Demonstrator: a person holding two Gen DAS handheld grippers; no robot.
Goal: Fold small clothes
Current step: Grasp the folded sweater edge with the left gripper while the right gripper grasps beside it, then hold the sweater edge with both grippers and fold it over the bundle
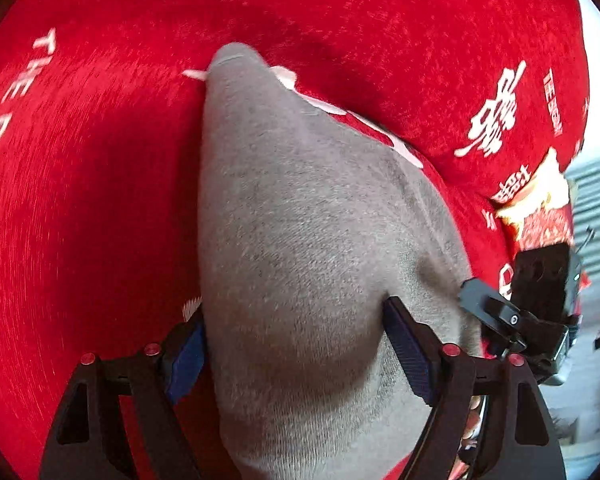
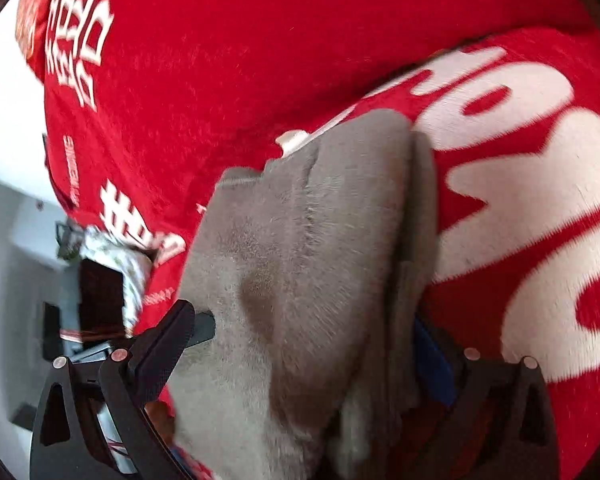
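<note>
A grey fleecy garment point(image 1: 300, 208) lies bunched in a long heap on a red cloth point(image 1: 100, 200) with white lettering. In the left wrist view my left gripper point(image 1: 296, 308) straddles its near end. Both blue pads point(image 1: 408, 344) press into the sides, and the fabric bulges up between them. In the right wrist view the same grey garment point(image 2: 300, 264), folded in layers, fills the gap of my right gripper point(image 2: 312, 320). Its jaws stand wide: the left fingertip point(image 2: 202, 322) only meets the edge, and the right finger is mostly hidden under a fold.
The red cloth point(image 2: 240, 60) drapes over an edge, with a pale floor or wall point(image 2: 8, 120) beyond. My right gripper's black body point(image 1: 532, 300) shows at the right of the left wrist view. A printed red and gold bag point(image 1: 536, 208) lies at the cloth's edge.
</note>
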